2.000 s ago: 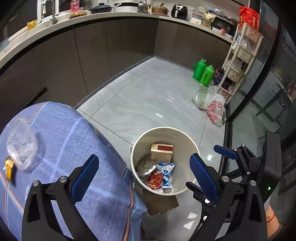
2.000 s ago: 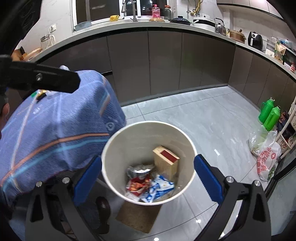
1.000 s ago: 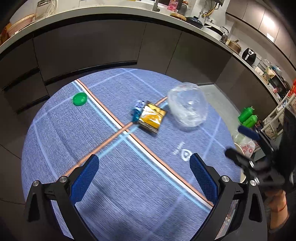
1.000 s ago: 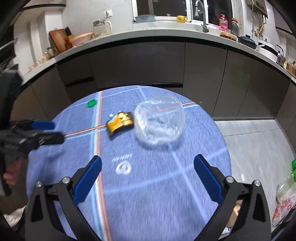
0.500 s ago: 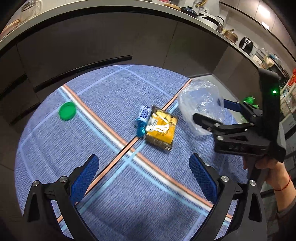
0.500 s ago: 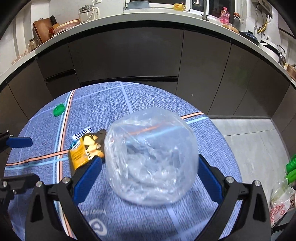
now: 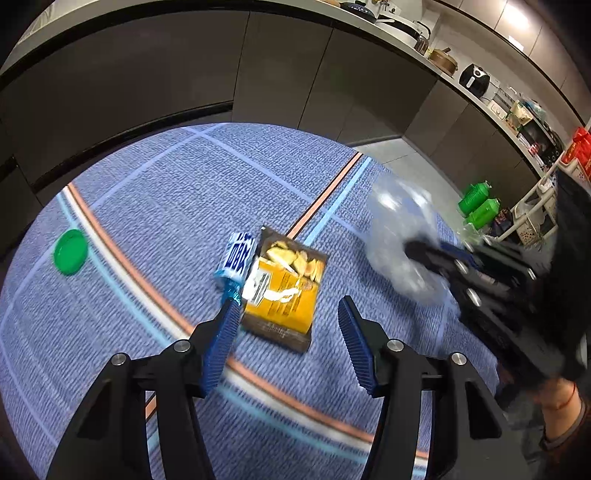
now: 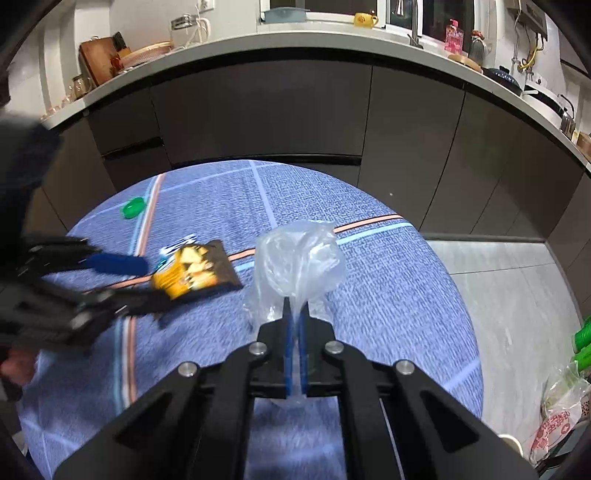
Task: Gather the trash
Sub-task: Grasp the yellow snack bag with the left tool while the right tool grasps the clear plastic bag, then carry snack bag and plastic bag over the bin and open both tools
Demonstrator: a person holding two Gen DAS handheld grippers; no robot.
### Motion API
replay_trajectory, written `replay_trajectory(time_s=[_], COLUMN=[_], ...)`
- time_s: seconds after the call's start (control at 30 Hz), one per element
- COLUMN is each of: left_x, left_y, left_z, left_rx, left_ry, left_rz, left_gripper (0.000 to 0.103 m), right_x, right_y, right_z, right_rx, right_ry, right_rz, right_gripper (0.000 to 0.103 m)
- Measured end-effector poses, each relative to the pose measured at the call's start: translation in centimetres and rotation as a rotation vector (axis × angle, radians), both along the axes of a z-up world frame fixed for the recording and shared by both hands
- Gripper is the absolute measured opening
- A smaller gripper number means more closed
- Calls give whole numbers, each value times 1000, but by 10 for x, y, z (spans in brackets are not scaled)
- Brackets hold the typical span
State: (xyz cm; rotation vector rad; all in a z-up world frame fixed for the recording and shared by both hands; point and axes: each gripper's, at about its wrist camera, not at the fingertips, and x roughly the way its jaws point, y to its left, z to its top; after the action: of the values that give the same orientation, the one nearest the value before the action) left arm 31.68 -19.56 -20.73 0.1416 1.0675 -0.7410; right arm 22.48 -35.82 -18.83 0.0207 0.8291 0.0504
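A home kitchen: dark cabinets (image 8: 258,110) under a pale countertop (image 8: 295,42) carrying a faucet (image 8: 412,18), kettle (image 8: 567,118) and pots (image 7: 441,61).

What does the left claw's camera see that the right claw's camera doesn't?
Only the left view shows two green jugs whole by the rack, and the left claw open around the near edge of the yellow packet. Only the right view shows the faucet, a pink bottle and a yellow cup on the counter, and the right claw shut on the clear bag. Both show the blue cloth, green lid, packet, blue wrapper and bag.
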Motion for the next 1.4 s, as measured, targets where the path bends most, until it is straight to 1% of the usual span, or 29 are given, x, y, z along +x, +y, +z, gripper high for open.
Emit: replay_trajectory(time_s=[0.17, 0.23, 0.27, 0.33, 0.37, 0.4, 0.47, 0.57, 0.67, 0.73, 0.77, 0.83, 0.9, 1.13, 1.27, 1.4], left_x=[10, 15, 17, 20, 19, 17, 12, 5, 1, -1, -5, -13, -21, -52, -68, -97], left_y=[-17, -23, -24, -28, -29, -30, -32, -34, -36, -38, -39, -41, -42, -36, -30, -35], left_z=[-6, -10, -12, -15, -15, -15, -15, -15, -16, -18, -18, -17, -13, 11, 28, 48], left_rx=[33, 42, 49, 51, 53, 59, 61, 70, 74, 78, 78, 89, 94, 52, 20, -27], left_ry=[-22, -13, -14, -11, -19, -19, -17, -9, -1, 2, 2, -8, -24, -65, -85, -104], left_rz=[3, 20, 31, 38, 36, 27, 2, -15, -4, -9, -16, -24, -28, -38, -54, -99], left_gripper=[54, 56, 60, 60, 59, 56, 42, 42, 46, 45, 35, 33, 30, 29, 29, 28], right_x=[-27, -36, -40, -47, -51, -55, -62, -67, -73, -76, -79, -86, -91, -117, -142, -170], right_y=[1, 0, 0, 0, 0, -1, -2, 0, 2, 2, 2, 2, 3, 7, 1, -12], right_z=[4, 4, 3, 3, 3, 3, 5, 7, 9, 11, 13, 17, 20, 35, 48, 56], right_rx=[19, 28, 31, 31, 30, 29, 42, 52, 55, 55, 57, 62, 67, 75, 78, 75], right_ry=[1, 6, 8, 12, 12, 11, 7, 5, -1, -1, -5, -14, -20, -54, -83, -105], right_rz=[12, 8, 4, 0, -3, -5, -7, -11, -10, -10, -11, -11, -9, -8, -21, -56], right_gripper=[4, 5, 5, 5, 5, 5, 5, 5, 5, 5, 5, 5, 5, 4, 4, 4])
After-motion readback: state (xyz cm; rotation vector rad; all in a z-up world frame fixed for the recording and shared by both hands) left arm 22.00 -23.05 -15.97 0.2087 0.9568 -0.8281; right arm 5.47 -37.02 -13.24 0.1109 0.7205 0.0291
